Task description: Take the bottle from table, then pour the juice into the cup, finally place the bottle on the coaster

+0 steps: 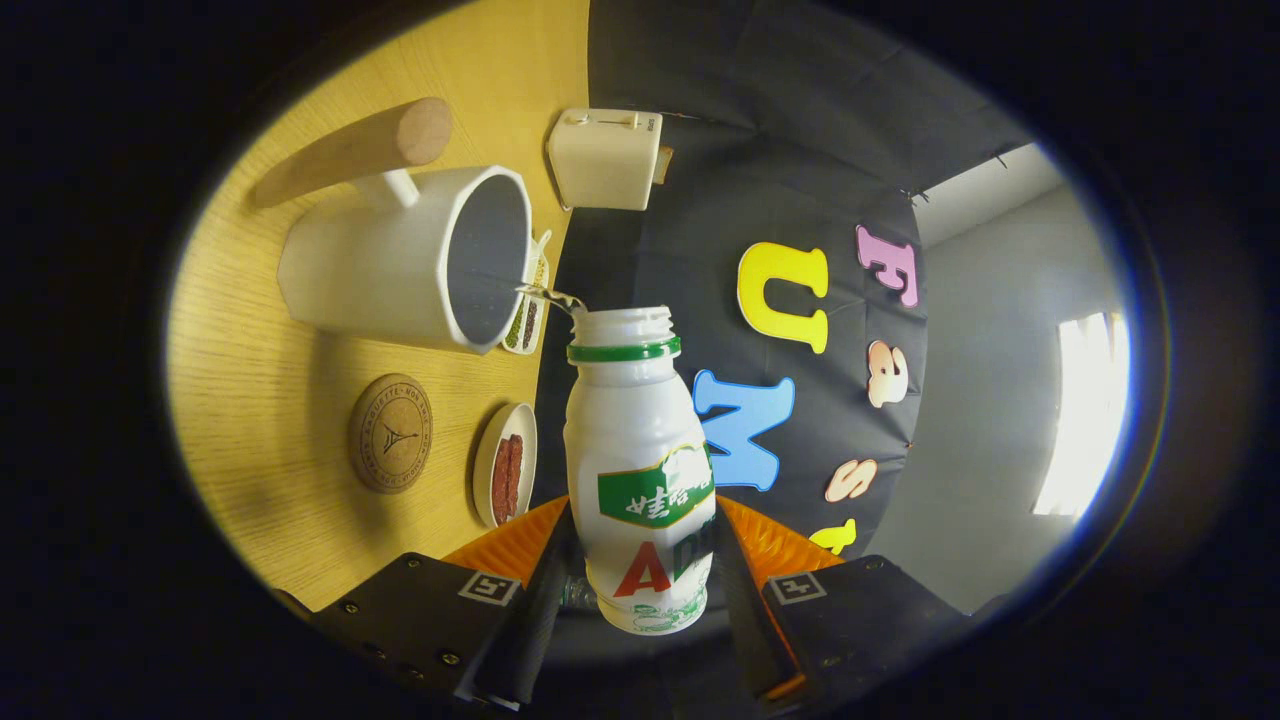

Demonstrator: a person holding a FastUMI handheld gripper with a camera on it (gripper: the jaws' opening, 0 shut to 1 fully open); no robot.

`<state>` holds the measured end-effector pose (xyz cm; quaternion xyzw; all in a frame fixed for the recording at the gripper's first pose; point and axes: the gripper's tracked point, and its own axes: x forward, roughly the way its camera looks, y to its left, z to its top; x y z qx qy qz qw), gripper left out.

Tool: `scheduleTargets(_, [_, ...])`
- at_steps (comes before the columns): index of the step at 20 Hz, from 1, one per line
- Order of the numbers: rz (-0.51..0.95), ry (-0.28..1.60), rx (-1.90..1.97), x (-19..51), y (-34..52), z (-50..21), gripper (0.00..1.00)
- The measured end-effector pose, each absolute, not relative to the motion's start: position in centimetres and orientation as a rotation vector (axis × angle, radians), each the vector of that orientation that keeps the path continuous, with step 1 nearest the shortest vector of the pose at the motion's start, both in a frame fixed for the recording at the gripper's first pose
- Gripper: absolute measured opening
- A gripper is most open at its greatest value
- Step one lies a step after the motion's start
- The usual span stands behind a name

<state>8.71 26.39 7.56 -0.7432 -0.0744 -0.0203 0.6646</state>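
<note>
A white plastic bottle [640, 470] with a green neck ring and no cap sits between my fingers, and my gripper [640, 560] is shut on its lower body. The whole view is rolled sideways, so the bottle is tipped toward the white cup [400, 260] with a long wooden handle. A thin stream of liquid [548, 295] runs from the bottle's mouth into the cup's open rim. The round cork coaster [390, 433] lies on the wooden table beside the cup, apart from the bottle.
A small dish with dark red pieces [505, 478] lies by the coaster. Another small dish [528, 320] is partly hidden behind the cup. A cream box-shaped appliance [603, 158] stands at the table's [260, 390] back edge against the black cloth wall.
</note>
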Motion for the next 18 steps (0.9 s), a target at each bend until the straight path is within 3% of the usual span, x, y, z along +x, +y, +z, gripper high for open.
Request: scheduleTargets(18, [-0.054, -0.17, -1.71, 8.71, 26.32, 7.5, 0.75])
